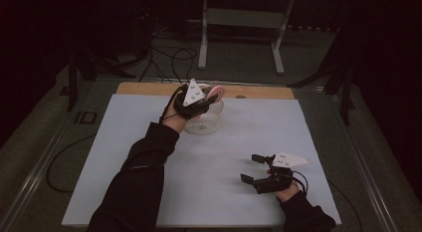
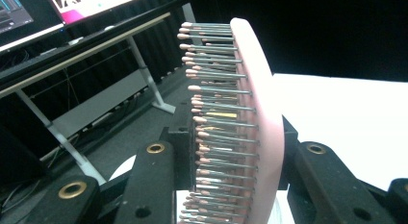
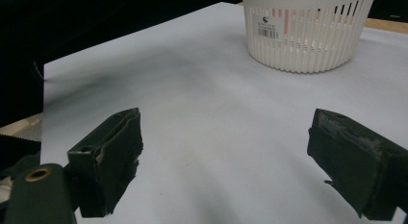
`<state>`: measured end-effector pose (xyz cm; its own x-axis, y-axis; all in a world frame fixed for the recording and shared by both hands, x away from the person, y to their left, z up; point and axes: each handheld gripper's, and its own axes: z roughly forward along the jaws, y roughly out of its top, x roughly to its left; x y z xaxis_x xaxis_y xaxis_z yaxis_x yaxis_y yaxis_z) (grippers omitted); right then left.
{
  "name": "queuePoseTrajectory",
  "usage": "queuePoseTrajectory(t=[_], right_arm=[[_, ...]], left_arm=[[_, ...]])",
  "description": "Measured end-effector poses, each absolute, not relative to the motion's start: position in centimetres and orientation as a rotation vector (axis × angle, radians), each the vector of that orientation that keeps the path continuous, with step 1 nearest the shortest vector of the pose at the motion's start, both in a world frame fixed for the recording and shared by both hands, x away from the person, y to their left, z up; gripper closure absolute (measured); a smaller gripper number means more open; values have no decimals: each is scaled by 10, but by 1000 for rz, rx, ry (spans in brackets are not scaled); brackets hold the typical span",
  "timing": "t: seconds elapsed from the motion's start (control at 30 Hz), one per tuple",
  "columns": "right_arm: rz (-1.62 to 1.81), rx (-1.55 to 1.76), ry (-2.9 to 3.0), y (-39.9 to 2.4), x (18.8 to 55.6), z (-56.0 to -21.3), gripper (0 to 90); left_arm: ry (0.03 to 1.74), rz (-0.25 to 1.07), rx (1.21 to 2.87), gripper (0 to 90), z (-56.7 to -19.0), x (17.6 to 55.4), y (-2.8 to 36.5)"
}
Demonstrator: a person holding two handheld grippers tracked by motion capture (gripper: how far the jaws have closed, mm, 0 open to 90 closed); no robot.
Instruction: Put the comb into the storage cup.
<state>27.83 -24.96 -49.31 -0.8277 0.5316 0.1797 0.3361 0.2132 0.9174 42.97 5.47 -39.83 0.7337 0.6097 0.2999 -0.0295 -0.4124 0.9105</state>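
Note:
A pink hairbrush point(image 1: 217, 90) with metal bristles hangs over the white slotted basket point(image 1: 204, 123) at the table's far middle. My left gripper point(image 1: 205, 98) is shut on it. In the left gripper view the brush point(image 2: 262, 104) stands upright between the black jaws, bristles point(image 2: 216, 113) pointing left, and my left gripper point(image 2: 235, 144) clamps its lower part. My right gripper point(image 1: 251, 168) rests open near the front right, with nothing between its fingers. From the right gripper view, the basket point(image 3: 308, 36) sits ahead at the upper right, well beyond my right gripper point(image 3: 226, 152).
A white sheet point(image 1: 149, 157) covers the table, and a wooden strip point(image 1: 144, 87) shows along its far edge. Behind the table stand white desk legs point(image 1: 203, 38), with cables point(image 1: 169, 58) on the floor. A lit monitor point(image 2: 91, 3) sits on a desk.

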Motion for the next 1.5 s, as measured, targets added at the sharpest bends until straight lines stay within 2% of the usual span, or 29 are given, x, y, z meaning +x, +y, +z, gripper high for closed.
queuePoseTrajectory(t=[0.7, 1.5], right_arm=[[1673, 840, 2303, -249, 278, -493, 117], [1674, 843, 2298, -250, 279, -493, 116]], left_arm=[[339, 885, 1961, 658, -416, 419, 36], [287, 947, 2019, 654, -435, 411, 20]])
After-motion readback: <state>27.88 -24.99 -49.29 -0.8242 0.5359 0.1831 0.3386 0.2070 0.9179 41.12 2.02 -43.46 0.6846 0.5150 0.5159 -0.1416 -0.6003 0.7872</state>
